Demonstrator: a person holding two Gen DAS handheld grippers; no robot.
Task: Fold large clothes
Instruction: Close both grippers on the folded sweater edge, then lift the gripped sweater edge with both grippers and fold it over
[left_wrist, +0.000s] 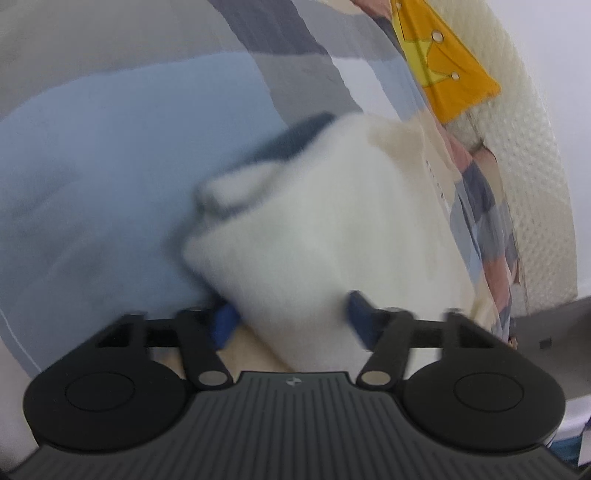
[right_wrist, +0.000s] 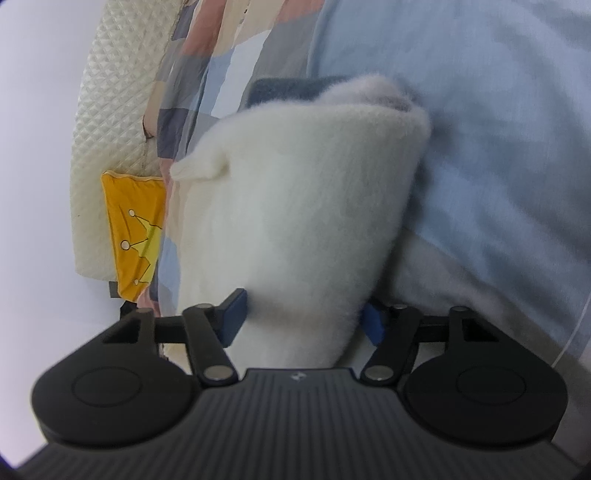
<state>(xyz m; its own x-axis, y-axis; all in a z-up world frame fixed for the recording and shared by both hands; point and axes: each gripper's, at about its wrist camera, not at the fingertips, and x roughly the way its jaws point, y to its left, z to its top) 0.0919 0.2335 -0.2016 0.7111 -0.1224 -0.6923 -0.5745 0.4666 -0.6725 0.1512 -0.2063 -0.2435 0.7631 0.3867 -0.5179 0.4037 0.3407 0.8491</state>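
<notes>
A fluffy white garment (left_wrist: 317, 225) with a dark blue part (left_wrist: 295, 140) at its far end is bunched up above a bed. It sits between the blue fingers of my left gripper (left_wrist: 291, 325), which is shut on it; this view is blurred. In the right wrist view the same white garment (right_wrist: 295, 221) fills the space between the blue fingers of my right gripper (right_wrist: 303, 321), which is shut on it. Its dark blue part (right_wrist: 288, 90) shows at the far end. Both grippers hold the garment lifted.
A light blue and grey bed cover (left_wrist: 110, 166) lies under the garment, also in the right wrist view (right_wrist: 498, 129). A patchwork quilt (right_wrist: 207, 74), a yellow crown-print cushion (left_wrist: 443, 62) and a cream textured headboard (right_wrist: 110, 92) stand by a white wall.
</notes>
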